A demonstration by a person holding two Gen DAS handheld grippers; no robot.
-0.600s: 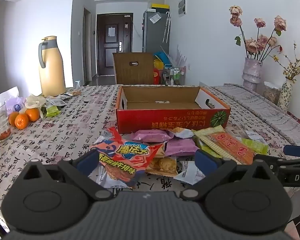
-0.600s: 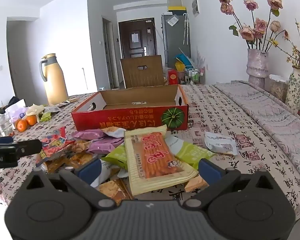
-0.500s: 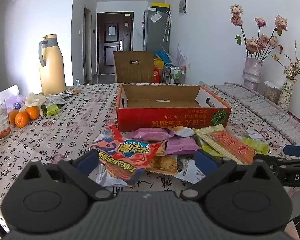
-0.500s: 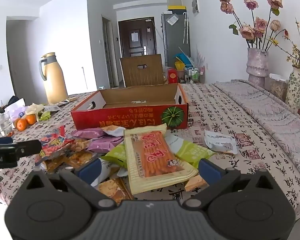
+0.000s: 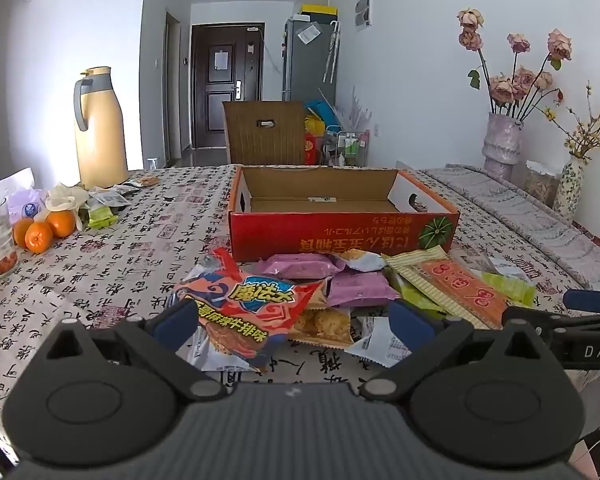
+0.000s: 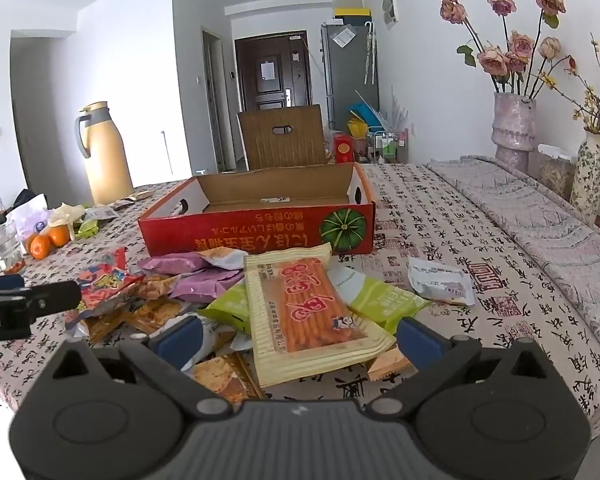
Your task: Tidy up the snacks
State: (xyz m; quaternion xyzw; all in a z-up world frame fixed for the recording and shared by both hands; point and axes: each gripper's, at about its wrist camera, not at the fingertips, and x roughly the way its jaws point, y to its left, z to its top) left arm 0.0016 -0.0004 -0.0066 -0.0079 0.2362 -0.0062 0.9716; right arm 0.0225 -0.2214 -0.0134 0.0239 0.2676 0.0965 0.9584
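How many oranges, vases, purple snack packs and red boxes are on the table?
Oranges: 3
Vases: 2
Purple snack packs: 2
Red boxes: 1
Total: 8

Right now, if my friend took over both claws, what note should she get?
Left claw: open, empty, over the red-orange snack bag.
Right claw: open, empty, over the long yellow cracker pack.
Snacks lie piled on the table in front of the red box.
Done: nothing packed; the box looks almost empty.
Left: move every snack into the box.
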